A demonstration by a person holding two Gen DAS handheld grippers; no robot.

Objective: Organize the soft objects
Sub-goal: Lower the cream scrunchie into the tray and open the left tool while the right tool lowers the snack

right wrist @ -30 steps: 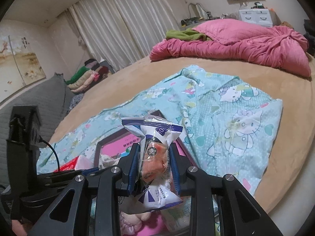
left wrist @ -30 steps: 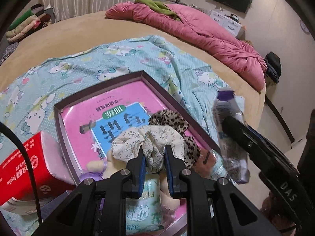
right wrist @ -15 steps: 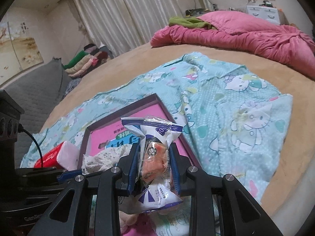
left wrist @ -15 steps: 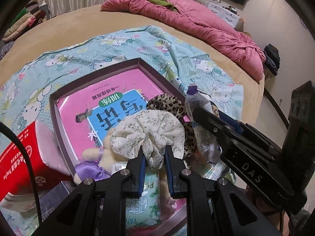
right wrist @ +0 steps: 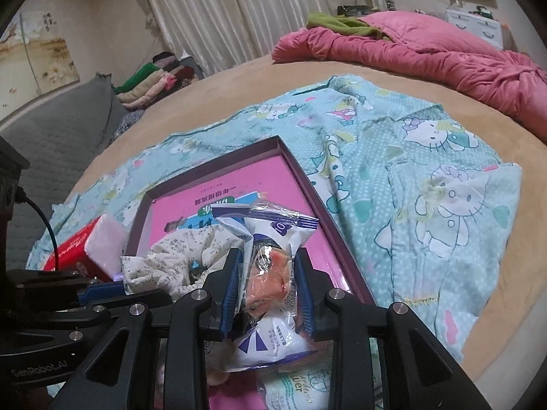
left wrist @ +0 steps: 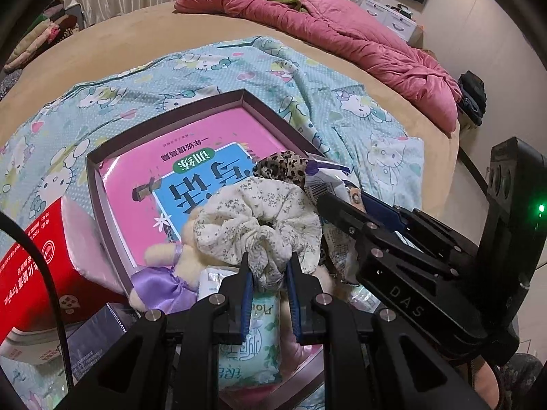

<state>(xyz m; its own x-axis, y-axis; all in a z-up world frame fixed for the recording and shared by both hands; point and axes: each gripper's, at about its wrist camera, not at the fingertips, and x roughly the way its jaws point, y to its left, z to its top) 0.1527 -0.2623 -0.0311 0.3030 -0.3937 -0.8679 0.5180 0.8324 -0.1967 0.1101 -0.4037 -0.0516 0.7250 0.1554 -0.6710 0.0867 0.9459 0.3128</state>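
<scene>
Left claw pinches floral scrunchie over box.

Cream floral scrunchie over purple box

The dark-rimmed box is viewed closely, downward, from five and seven o'clock; both views share it.

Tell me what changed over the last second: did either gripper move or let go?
The right gripper came down beside the left one, bringing its plastic-wrapped packet from above the blanket to the tray, next to the leopard scrunchie. Nothing was let go. The left gripper stayed clamped on the floral scrunchie; tray, book and tissue box kept their places.
</scene>
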